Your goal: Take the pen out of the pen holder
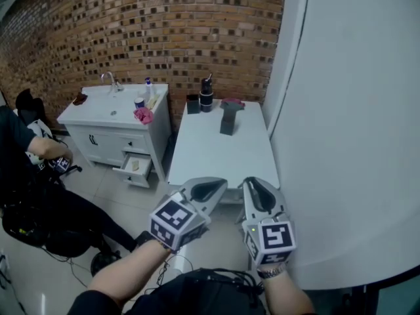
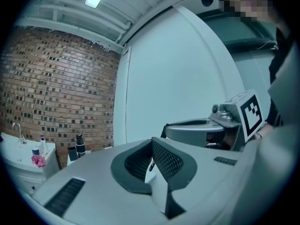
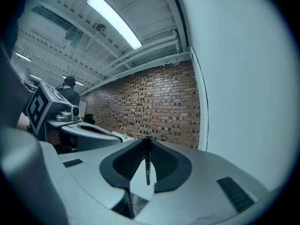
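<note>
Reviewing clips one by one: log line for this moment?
right claw: shut on pen | pen: upright between pads | left claw: shut

Side by side, left tool (image 1: 209,191) and right tool (image 1: 260,191), before a white table (image 1: 216,157).

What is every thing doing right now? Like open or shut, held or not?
right gripper: shut on the pen
pen: gripped between the jaws, out of the pen holder
left gripper: shut, nothing in it
pen holder: standing on the white table
drawer: pulled open
bottle: upright
</note>
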Demonstrator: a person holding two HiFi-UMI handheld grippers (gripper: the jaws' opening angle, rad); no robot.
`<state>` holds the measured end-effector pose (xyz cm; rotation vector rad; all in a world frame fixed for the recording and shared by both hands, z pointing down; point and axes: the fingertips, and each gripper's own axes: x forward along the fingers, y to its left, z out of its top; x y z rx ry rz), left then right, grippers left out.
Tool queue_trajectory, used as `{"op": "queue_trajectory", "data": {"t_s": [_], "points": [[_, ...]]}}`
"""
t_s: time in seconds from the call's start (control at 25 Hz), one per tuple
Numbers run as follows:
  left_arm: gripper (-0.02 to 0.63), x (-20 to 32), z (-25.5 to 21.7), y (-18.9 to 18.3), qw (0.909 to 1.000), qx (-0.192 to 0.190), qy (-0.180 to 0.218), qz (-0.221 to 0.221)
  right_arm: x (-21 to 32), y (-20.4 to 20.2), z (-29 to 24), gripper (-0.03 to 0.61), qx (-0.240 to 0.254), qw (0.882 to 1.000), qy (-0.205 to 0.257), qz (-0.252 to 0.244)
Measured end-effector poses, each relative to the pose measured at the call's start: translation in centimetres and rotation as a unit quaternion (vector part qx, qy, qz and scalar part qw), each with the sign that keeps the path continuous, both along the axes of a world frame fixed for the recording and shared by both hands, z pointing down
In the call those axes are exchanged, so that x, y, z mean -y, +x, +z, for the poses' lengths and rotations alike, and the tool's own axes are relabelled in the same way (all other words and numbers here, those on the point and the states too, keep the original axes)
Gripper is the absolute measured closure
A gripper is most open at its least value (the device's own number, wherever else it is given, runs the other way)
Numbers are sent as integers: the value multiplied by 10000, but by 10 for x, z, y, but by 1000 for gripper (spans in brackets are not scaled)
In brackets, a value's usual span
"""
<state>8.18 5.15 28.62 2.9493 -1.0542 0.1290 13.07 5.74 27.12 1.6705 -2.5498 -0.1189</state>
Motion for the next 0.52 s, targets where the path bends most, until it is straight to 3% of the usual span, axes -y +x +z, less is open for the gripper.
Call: {"op": "queue_trajectory", "data": {"t_s": [0.52], "points": [[611,6,-1,-28,9999,-35,17,100,7,-33,2,514,-62,10000,1,31]]}}
